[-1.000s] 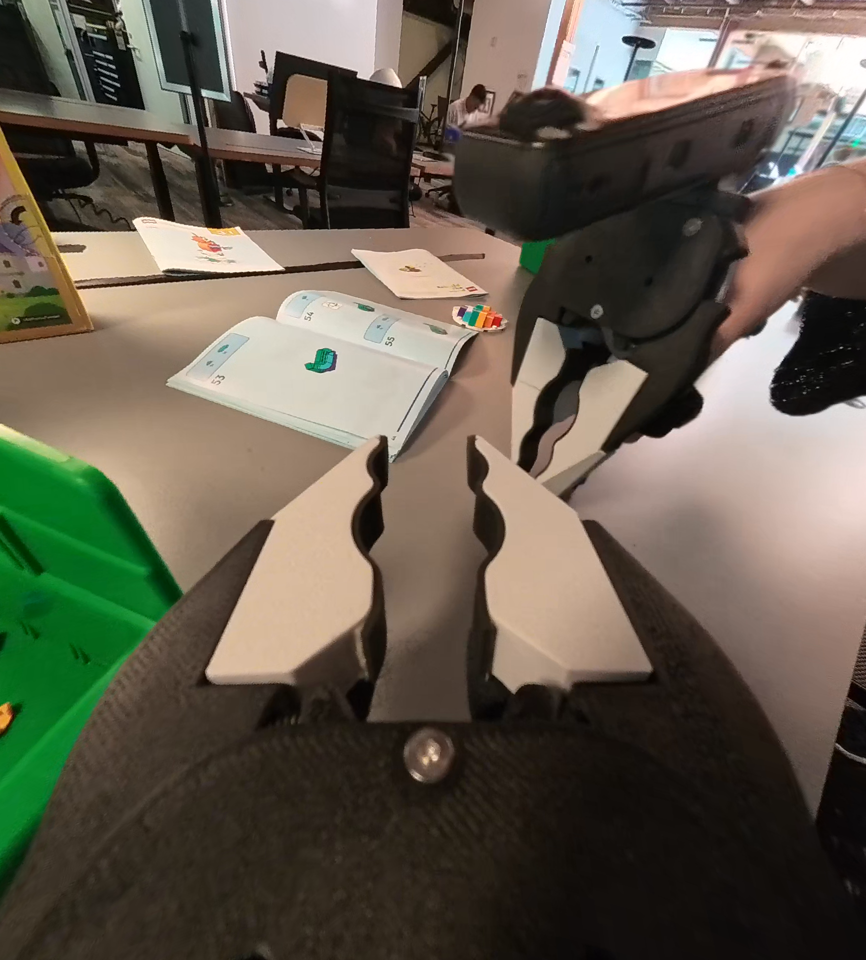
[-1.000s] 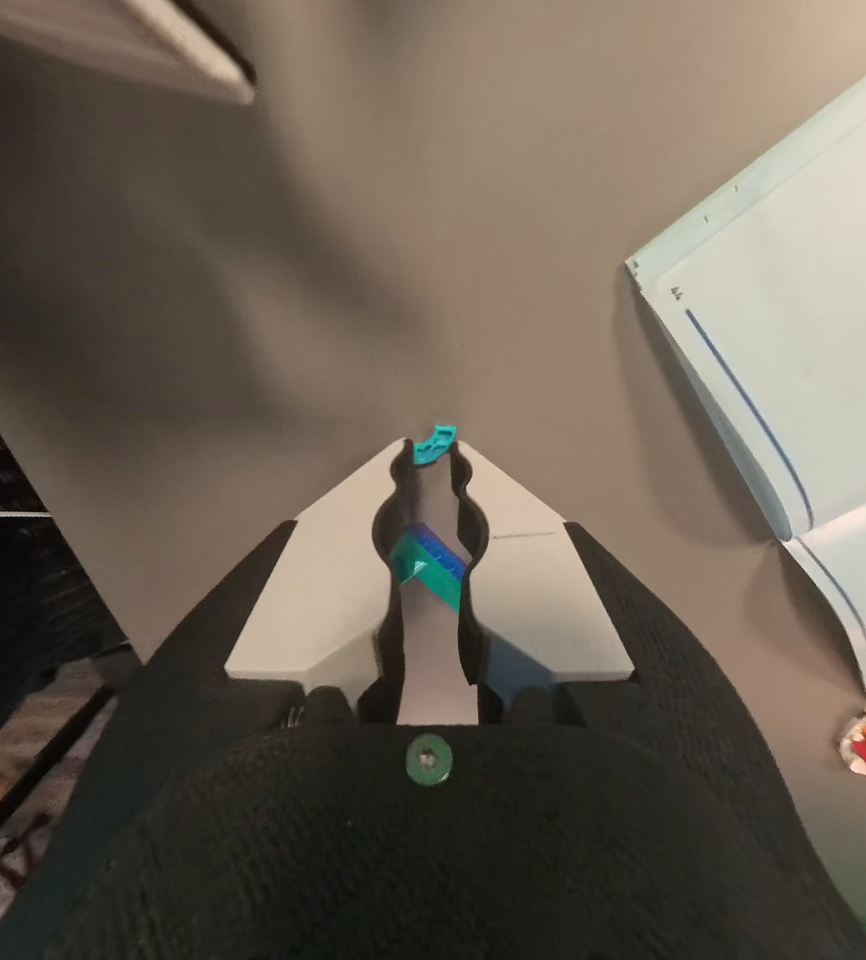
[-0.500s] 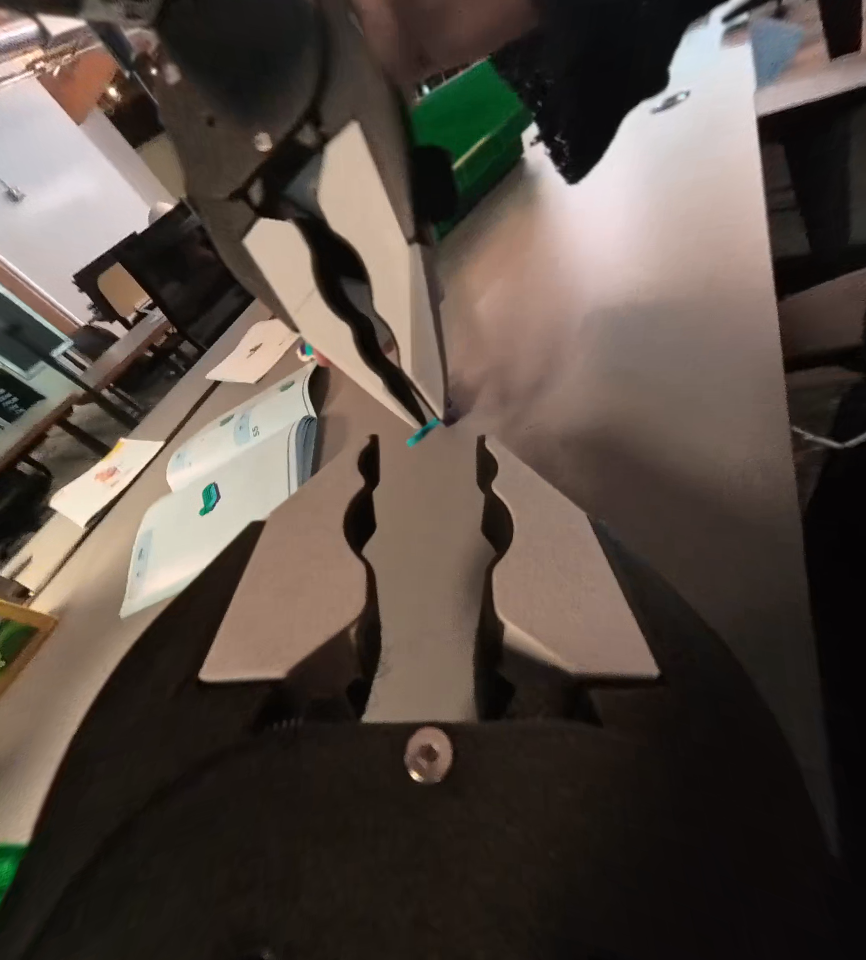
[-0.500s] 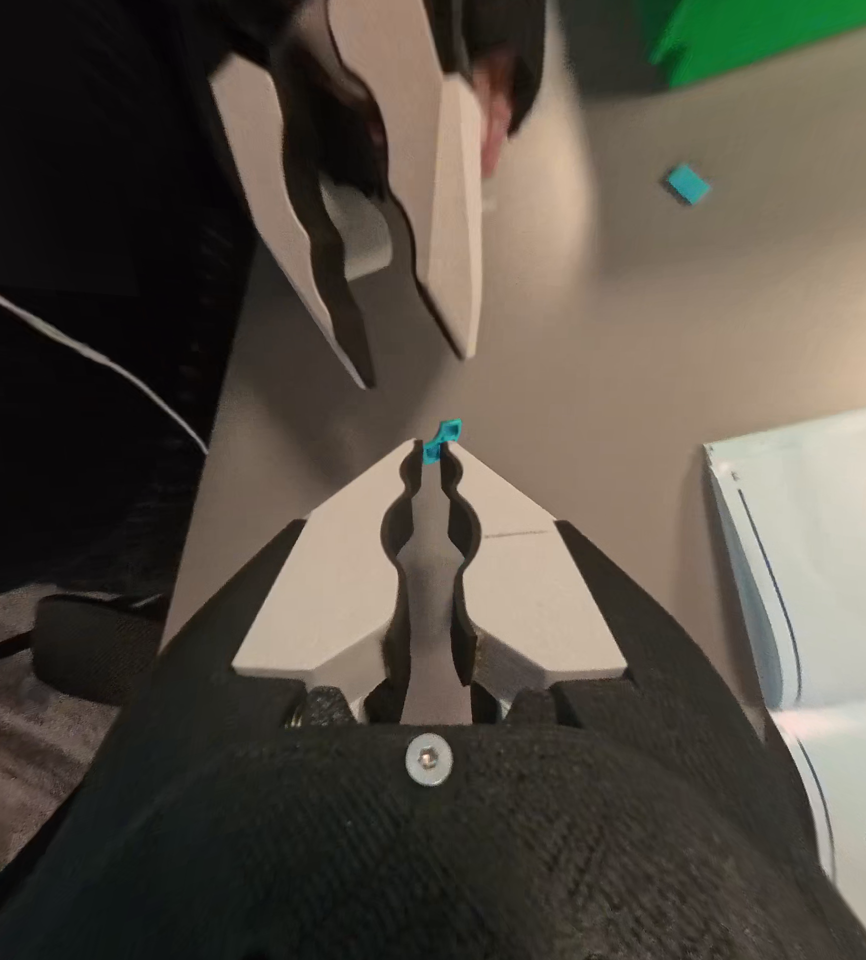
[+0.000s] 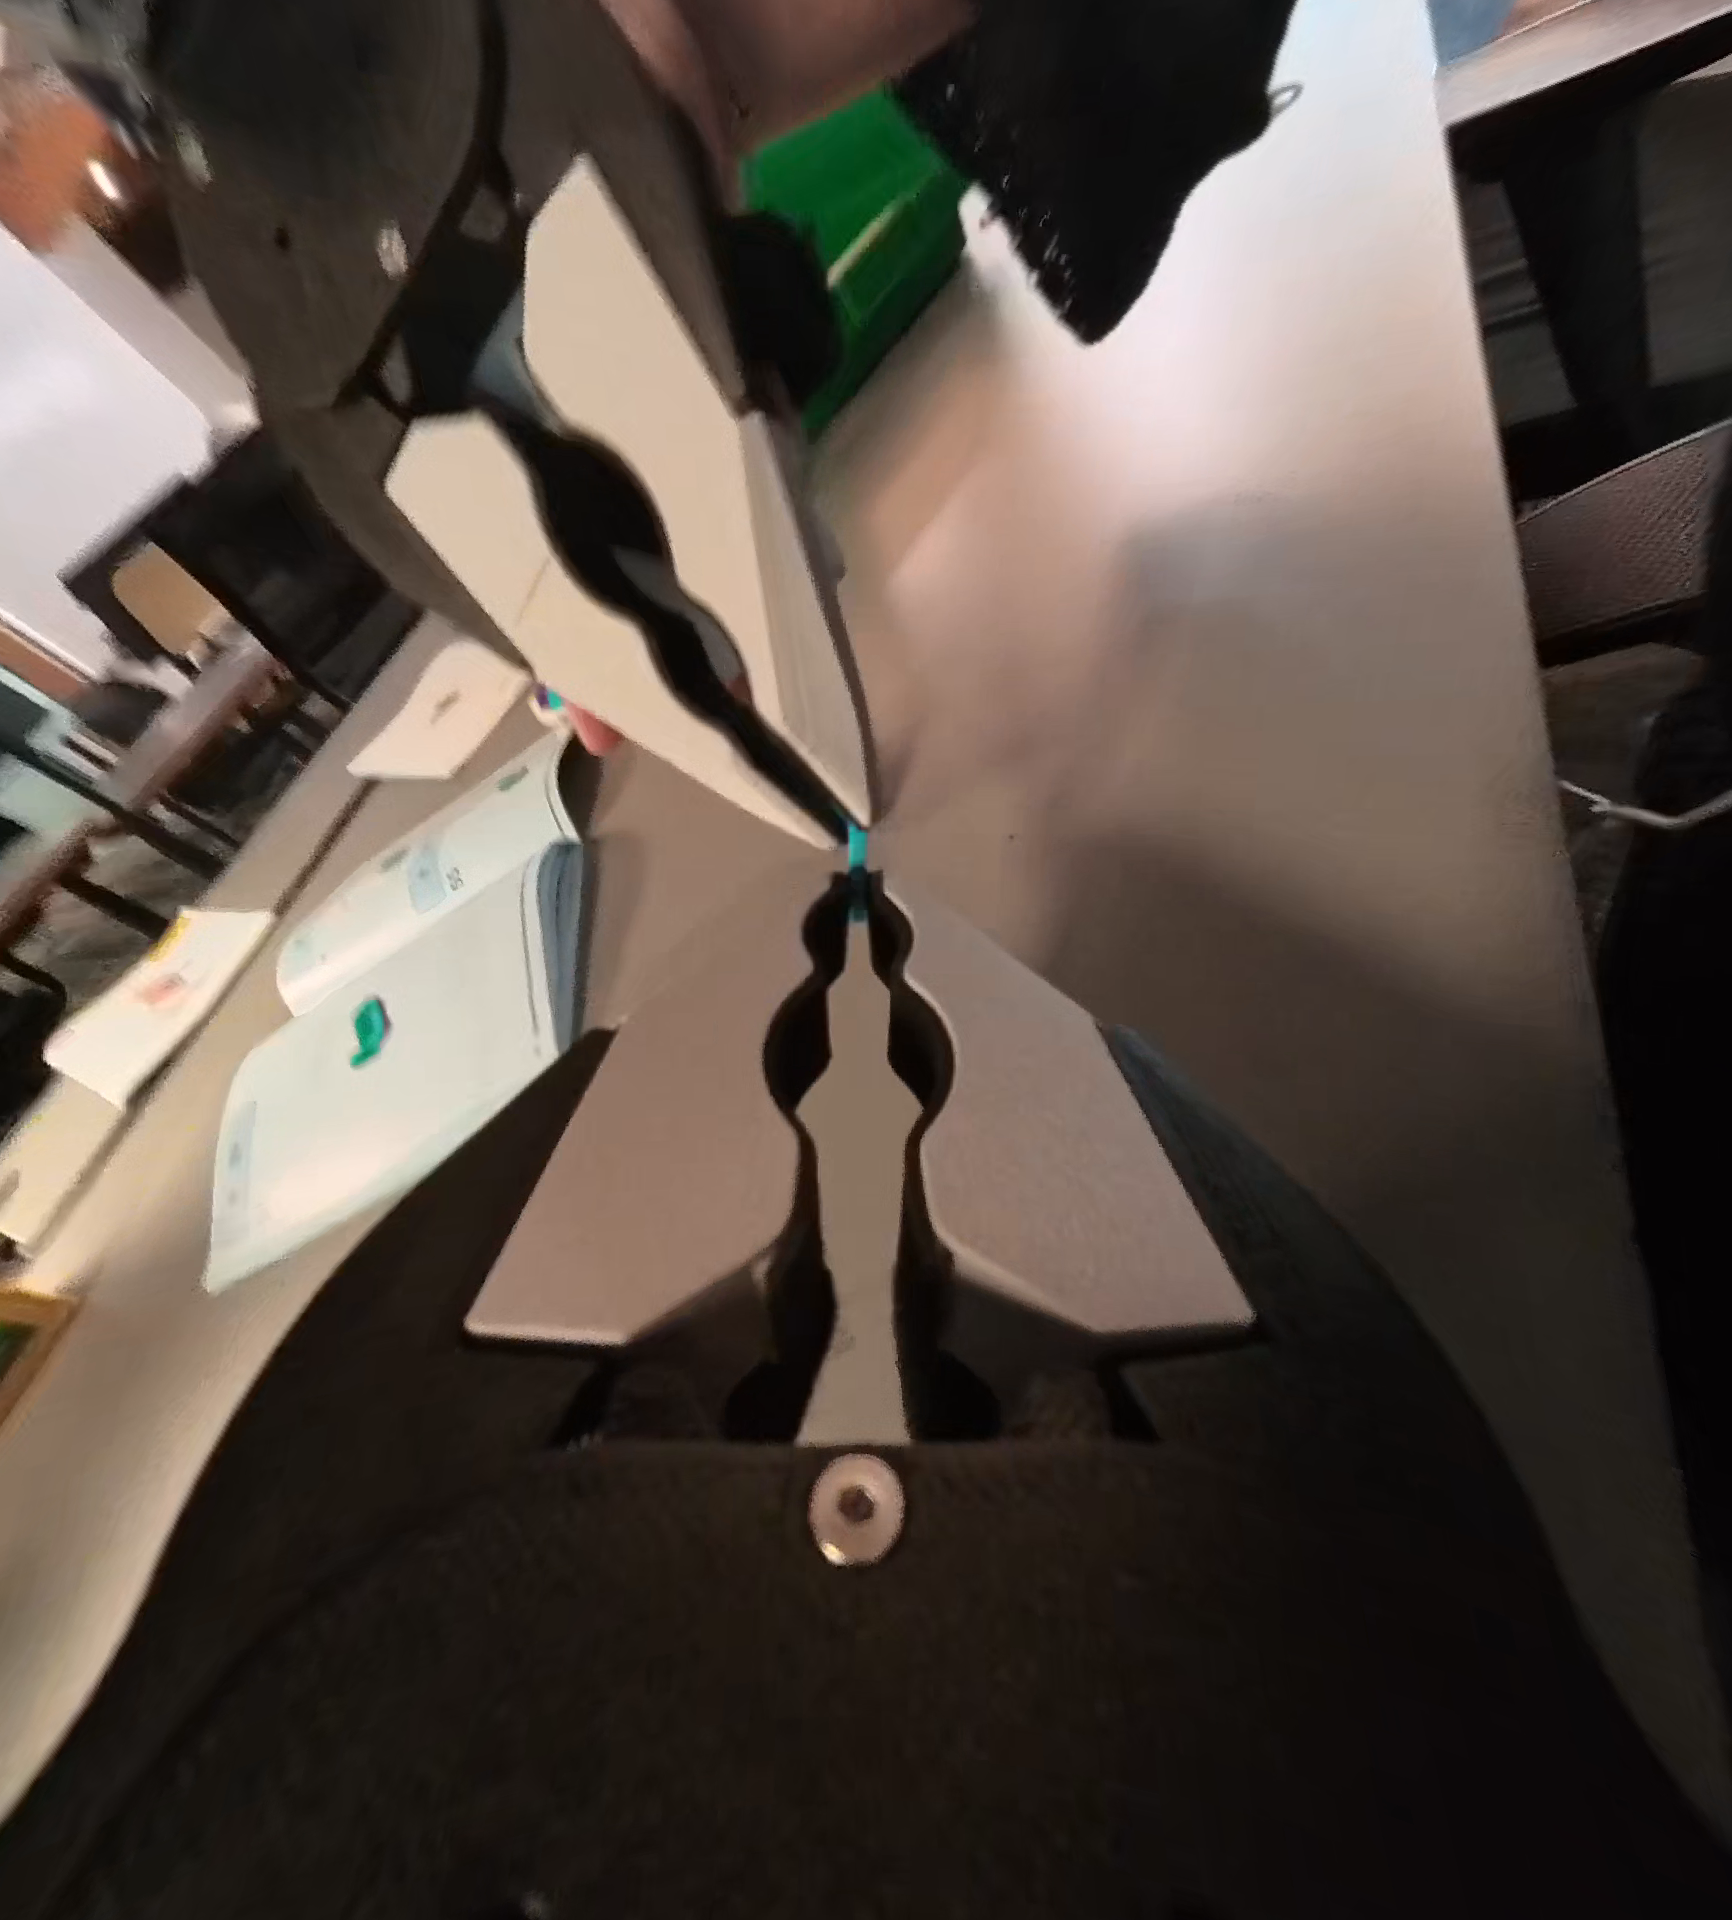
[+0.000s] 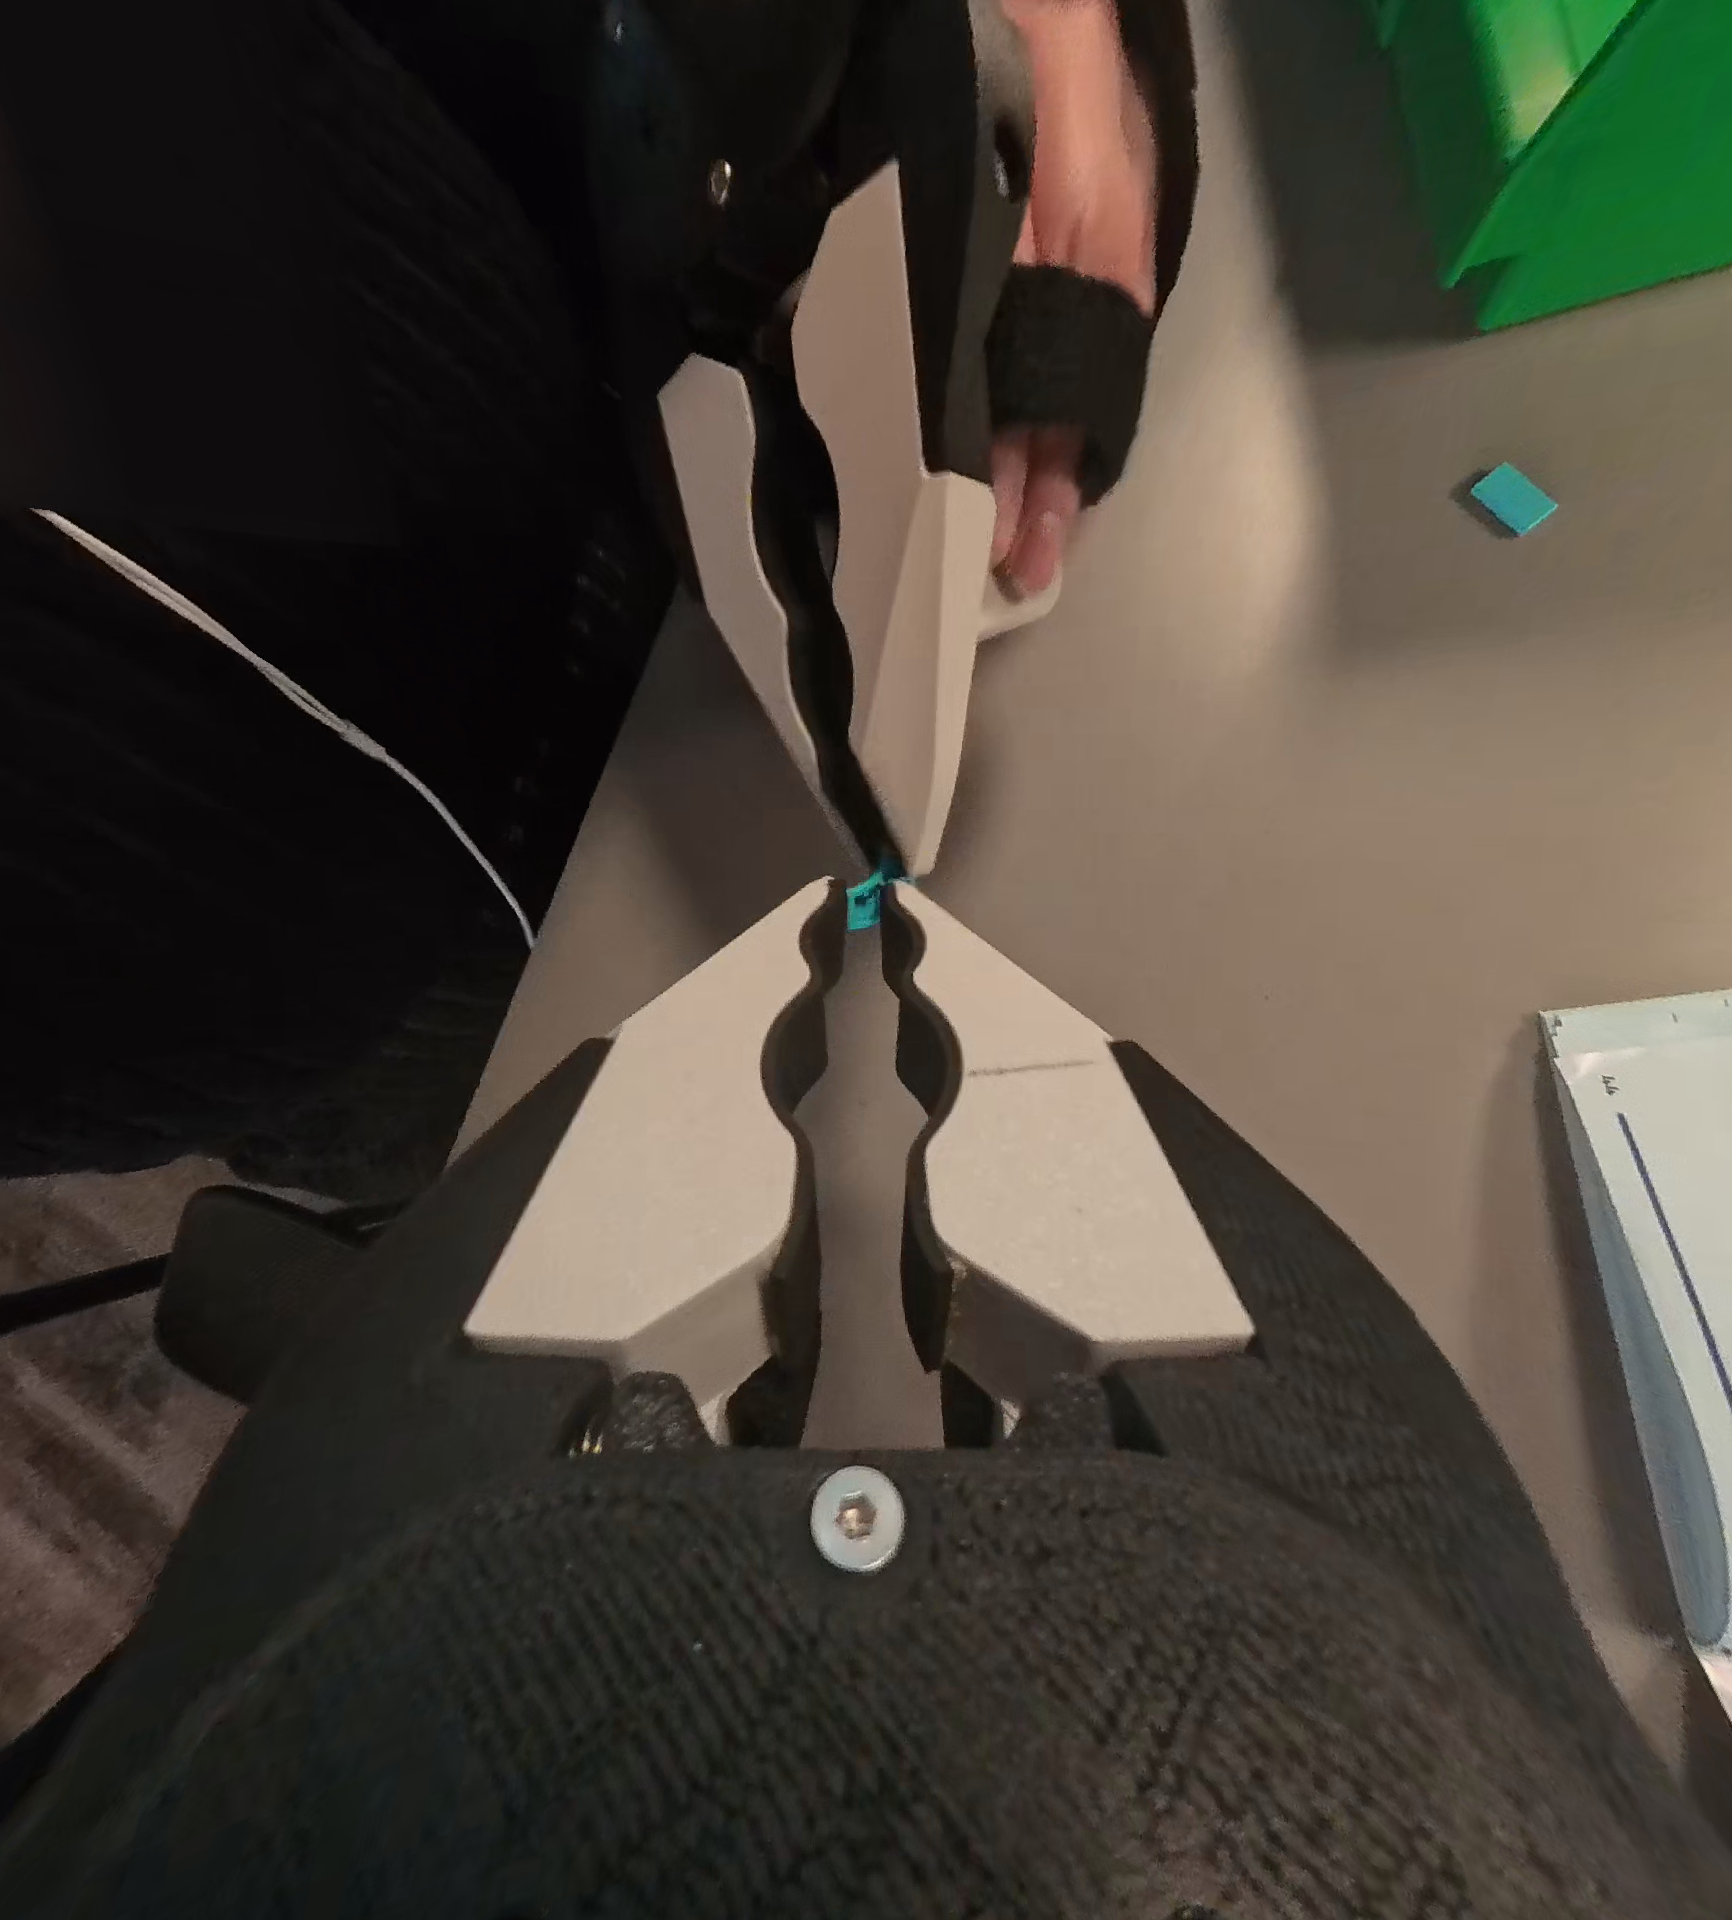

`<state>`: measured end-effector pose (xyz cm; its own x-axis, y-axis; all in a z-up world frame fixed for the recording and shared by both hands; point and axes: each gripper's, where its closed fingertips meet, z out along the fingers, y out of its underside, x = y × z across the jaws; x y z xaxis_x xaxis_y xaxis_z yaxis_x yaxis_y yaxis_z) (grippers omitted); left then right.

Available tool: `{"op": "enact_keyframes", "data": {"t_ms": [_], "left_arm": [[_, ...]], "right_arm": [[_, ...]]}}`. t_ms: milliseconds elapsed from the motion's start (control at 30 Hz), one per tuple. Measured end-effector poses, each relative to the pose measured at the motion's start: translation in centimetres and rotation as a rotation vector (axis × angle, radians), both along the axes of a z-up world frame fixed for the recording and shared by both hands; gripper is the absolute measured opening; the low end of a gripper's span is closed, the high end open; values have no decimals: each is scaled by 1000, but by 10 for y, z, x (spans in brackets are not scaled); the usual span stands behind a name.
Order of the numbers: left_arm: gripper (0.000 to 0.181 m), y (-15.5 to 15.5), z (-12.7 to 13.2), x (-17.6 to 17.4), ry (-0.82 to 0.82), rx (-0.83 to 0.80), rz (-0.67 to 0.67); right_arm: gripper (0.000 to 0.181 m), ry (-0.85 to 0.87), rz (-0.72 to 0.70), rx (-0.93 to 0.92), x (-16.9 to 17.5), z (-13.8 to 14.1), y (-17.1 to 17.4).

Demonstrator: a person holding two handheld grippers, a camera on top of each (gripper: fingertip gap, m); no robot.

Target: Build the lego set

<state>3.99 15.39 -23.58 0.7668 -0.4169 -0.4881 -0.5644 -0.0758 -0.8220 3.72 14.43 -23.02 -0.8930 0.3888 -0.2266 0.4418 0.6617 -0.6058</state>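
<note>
A small teal lego piece (image 5: pixel 856 858) is held in the air over the grey table (image 5: pixel 1205 727), between two grippers that meet tip to tip. My left gripper (image 5: pixel 857 891) is shut on its near end. My right gripper (image 5: pixel 844 828) comes down from the upper left and pinches the other end. In the right wrist view my right gripper (image 6: pixel 868 896) is shut on the teal piece (image 6: pixel 862 910), and the left gripper (image 6: pixel 888 854) reaches in from above. Most of the piece is hidden by the fingertips.
An open instruction booklet (image 5: pixel 394 1049) lies left of the grippers and also shows in the right wrist view (image 6: pixel 1693 1299). A green bin (image 6: pixel 1620 156) stands behind. A loose teal tile (image 6: pixel 1513 501) lies on the table. The table edge (image 6: pixel 571 852) runs close by. The tips of both grippers are at nearly the same place.
My left gripper was open and has shut on the teal piece held by my right gripper. The two grippers have swung together until their tips meet.
</note>
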Motion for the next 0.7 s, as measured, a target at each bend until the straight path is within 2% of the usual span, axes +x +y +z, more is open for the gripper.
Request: {"op": "enact_keyframes", "data": {"t_ms": [67,133,233,367,500,600,700], "left_arm": [[2,5,-6,-6,-108,-123,27],[2,7,-12,-5,-317,-316,2],[2,5,-10,2,-655,-594,-84],[2,15,-6,2,-934,-785,-89],[2,15,-15,10,-995,-907,-101],[2,13,-16,17,-1010,-944,-130],[2,15,-16,19,-1023,-955,-135]], "right_arm": [[0,82,-35,57,-8,-2,9],[2,249,-50,162,-18,-2,21],[13,473,33,324,-14,1,29],[27,598,104,398,1,-8,21],[24,723,129,483,3,-17,26],[23,738,140,493,6,-24,27],[7,744,140,484,9,-27,26]]}}
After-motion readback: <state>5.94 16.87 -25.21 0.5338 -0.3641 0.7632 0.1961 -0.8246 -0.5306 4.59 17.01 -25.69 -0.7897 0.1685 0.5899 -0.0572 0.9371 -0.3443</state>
